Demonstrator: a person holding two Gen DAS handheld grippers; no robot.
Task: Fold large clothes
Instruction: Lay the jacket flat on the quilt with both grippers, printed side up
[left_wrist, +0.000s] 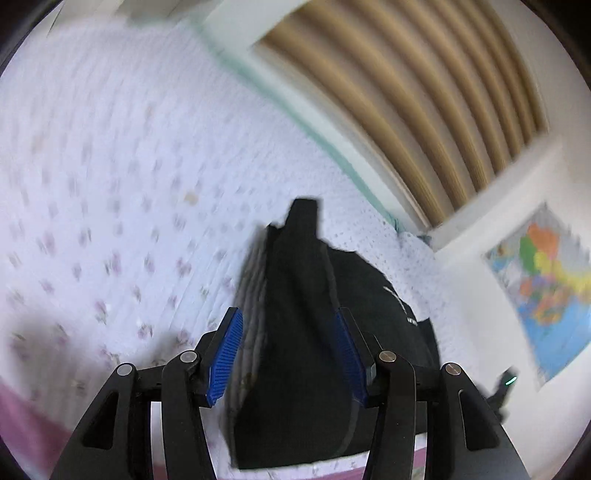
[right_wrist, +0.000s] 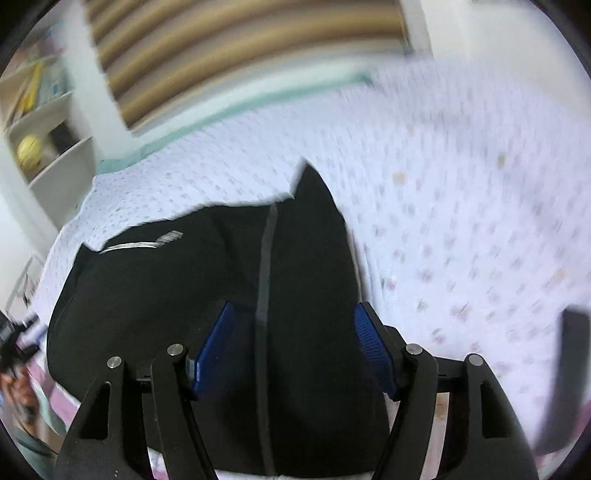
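Note:
A black garment with a small white print lies bunched on a white bedsheet with small purple flowers. My left gripper is open, its blue pads on either side of a raised fold of the garment, not pressing it. In the right wrist view the same black garment spreads to the left, with a grey seam down a raised fold. My right gripper is open and straddles that fold. Both views are blurred by motion.
A striped brown and cream headboard stands beyond the bed's far edge. A colourful map hangs on the wall at the right. White shelves holding a yellow ball stand at the left of the right wrist view.

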